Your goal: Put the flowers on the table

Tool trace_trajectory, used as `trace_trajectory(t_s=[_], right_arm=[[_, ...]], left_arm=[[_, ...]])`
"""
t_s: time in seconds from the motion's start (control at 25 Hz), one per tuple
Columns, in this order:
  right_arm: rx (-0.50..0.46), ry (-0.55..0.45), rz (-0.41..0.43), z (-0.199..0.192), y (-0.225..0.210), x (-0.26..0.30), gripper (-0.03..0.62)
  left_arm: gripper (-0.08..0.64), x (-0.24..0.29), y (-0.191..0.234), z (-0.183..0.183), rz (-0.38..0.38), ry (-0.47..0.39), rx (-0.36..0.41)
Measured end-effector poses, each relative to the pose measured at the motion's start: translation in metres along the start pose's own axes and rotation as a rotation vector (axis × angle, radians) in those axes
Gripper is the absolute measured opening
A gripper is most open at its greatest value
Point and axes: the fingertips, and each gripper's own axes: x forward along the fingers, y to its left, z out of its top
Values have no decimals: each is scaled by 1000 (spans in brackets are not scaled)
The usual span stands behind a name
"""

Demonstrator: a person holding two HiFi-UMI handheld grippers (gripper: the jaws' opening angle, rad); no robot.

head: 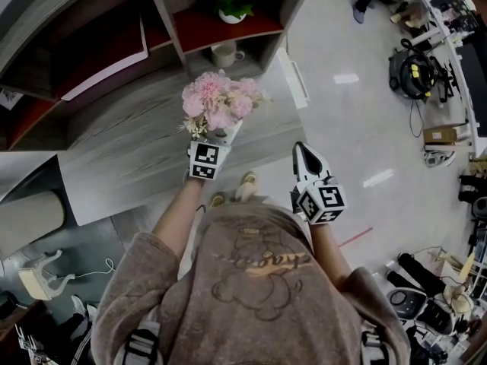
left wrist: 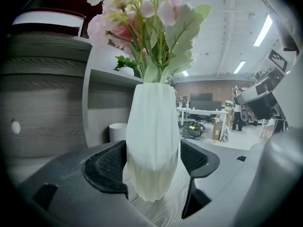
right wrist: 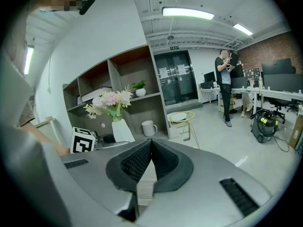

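Left tongs [left wrist: 152, 162]: pinching the white vase [left wrist: 152, 122] of pink flowers [head: 221, 101] over the worktop [head: 129, 158].
Right tongs [right wrist: 150, 143]: pressed together, empty, off to the vase's right.

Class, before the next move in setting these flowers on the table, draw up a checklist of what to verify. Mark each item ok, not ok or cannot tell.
1. Left gripper shut on the white vase: ok.
2. Vase upright, flowers in it: ok.
3. Table lies under the vase: ok.
4. Vase base resting on the table: cannot tell.
5. Right gripper shut, empty, apart from the vase: ok.
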Motion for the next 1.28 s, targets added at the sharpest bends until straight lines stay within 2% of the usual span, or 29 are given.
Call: trace_trajectory(t_s=[0.4, 0.8, 1.08, 1.28], right_arm=[[-3, -6, -1, 0, 5, -6, -14], [3, -18, 26, -3, 14, -12, -15], [-12, -25, 102, -2, 33, -3, -14], [-33, -34, 174, 5, 52, 9, -15]], left_arm=[[354, -6, -1, -5, 0, 26, -23], [360, -31, -5, 3, 7, 26, -101], [362, -66, -6, 23, 24, 6, -143], [362, -102, -3, 40, 30, -5, -215]])
